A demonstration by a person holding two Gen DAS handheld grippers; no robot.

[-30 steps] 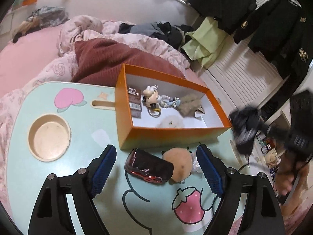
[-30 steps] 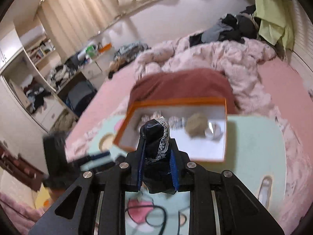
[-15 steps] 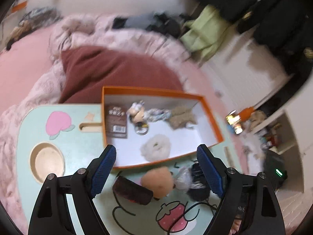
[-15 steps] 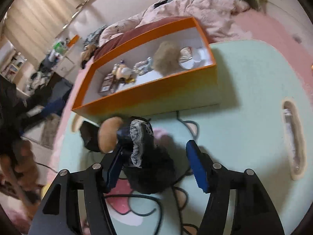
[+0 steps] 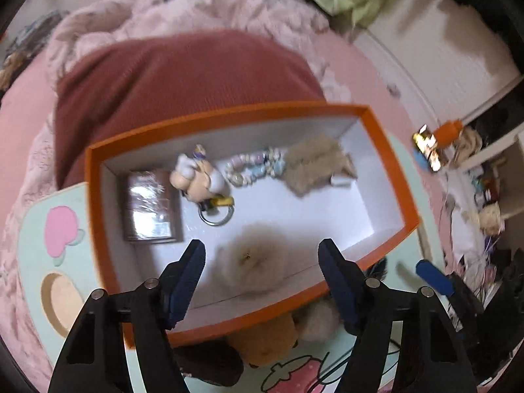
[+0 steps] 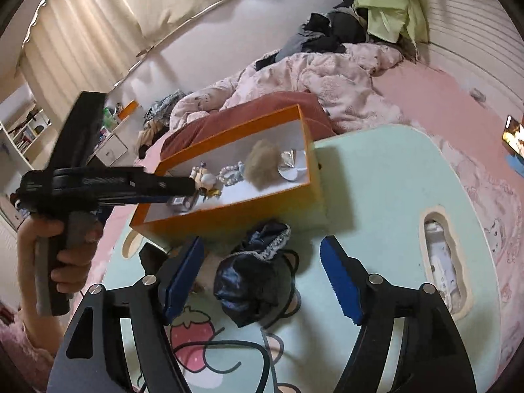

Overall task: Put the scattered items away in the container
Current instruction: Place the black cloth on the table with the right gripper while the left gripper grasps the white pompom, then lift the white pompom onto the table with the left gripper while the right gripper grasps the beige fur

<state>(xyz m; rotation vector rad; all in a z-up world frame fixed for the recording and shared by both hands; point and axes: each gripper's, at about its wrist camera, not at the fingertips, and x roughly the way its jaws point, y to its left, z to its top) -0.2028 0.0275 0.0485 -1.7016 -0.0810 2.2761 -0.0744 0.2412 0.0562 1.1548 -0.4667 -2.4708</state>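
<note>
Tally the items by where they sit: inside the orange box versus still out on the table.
In the orange box: 6 (card pack, figure keychain, bead bracelet, tan fluff, cream pompom, silvery piece).
On the table: at least 3 visible.
Total: at least 9.

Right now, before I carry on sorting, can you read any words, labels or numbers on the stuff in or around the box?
None can be read.
Dark wrapped packet in the orange box: its face is glare and blur, no print legible.
The same packet in the right wrist view: a pale label patch, too small to read.
Table top: only drawings, no lettering.
</note>
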